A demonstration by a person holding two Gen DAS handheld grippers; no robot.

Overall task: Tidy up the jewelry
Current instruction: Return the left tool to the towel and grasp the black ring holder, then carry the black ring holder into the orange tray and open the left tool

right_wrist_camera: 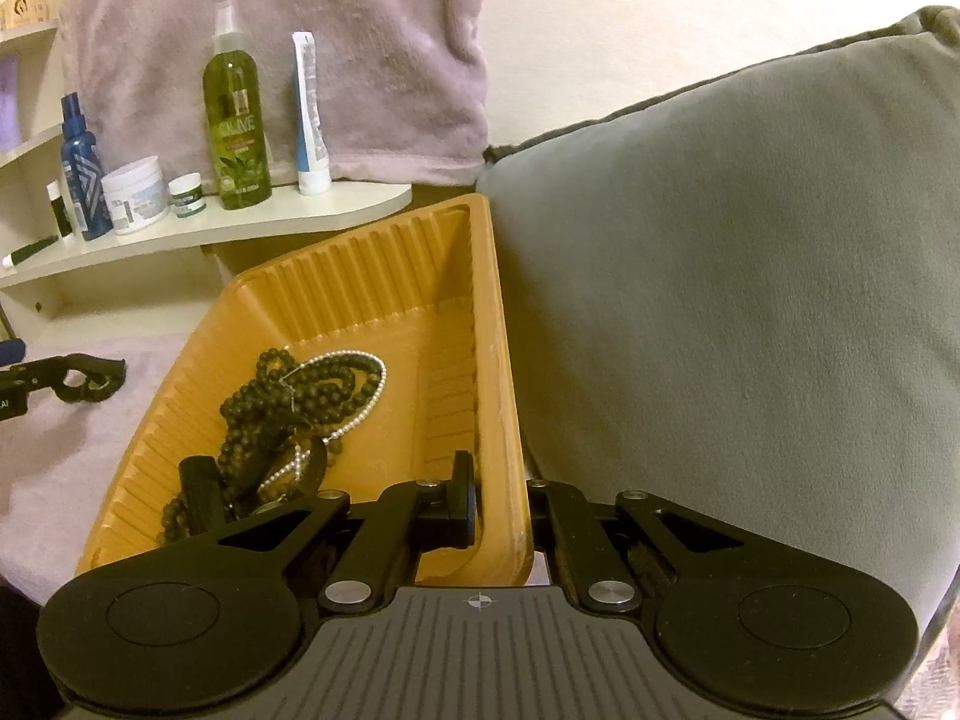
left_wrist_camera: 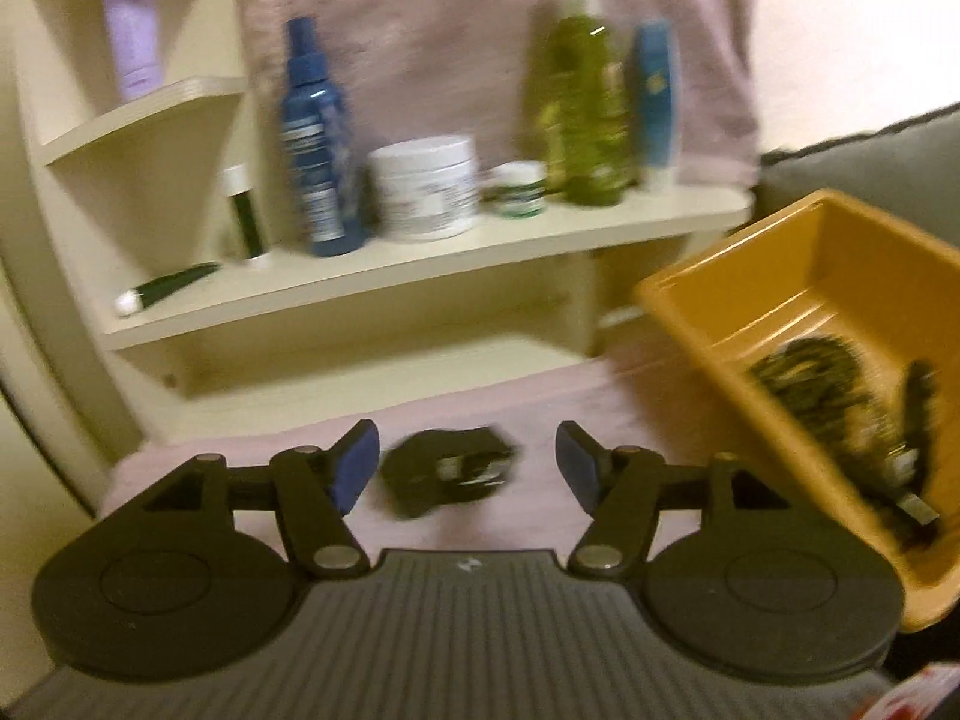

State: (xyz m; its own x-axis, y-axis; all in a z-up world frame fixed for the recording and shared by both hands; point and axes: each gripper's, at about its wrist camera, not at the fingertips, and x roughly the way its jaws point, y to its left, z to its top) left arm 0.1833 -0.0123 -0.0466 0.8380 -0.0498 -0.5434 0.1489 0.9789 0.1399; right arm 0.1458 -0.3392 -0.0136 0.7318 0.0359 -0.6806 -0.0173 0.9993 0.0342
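My left gripper (left_wrist_camera: 467,468) has its blue pads spread wide, nothing pinched. A dark watch-like piece (left_wrist_camera: 451,473) lies on the pinkish cloth (left_wrist_camera: 420,408) right between the fingertips, just ahead, and neither pad touches it. The picture is smeared, so I can't make out more of that piece.

Off to the right of my left gripper sits the orange tray (left_wrist_camera: 720,324), tipped up on one side. Inside it I see a heap of dark beads (left_wrist_camera: 822,384).

My right gripper (right_wrist_camera: 501,507) is clamped on the tray's near right wall (right_wrist_camera: 507,420), one finger inside, one outside. Ahead and to the left of it, inside the tray, lie the dark bead strands (right_wrist_camera: 270,402) with a silvery bead chain (right_wrist_camera: 354,396) looped over them and a black strap (right_wrist_camera: 201,492) nearest me.

To the right of my right gripper, a grey cushion (right_wrist_camera: 750,300) presses against the tray. Further ahead, a shelf (right_wrist_camera: 252,222) carries bottles and jars, the green olive bottle (right_wrist_camera: 235,114) among them.
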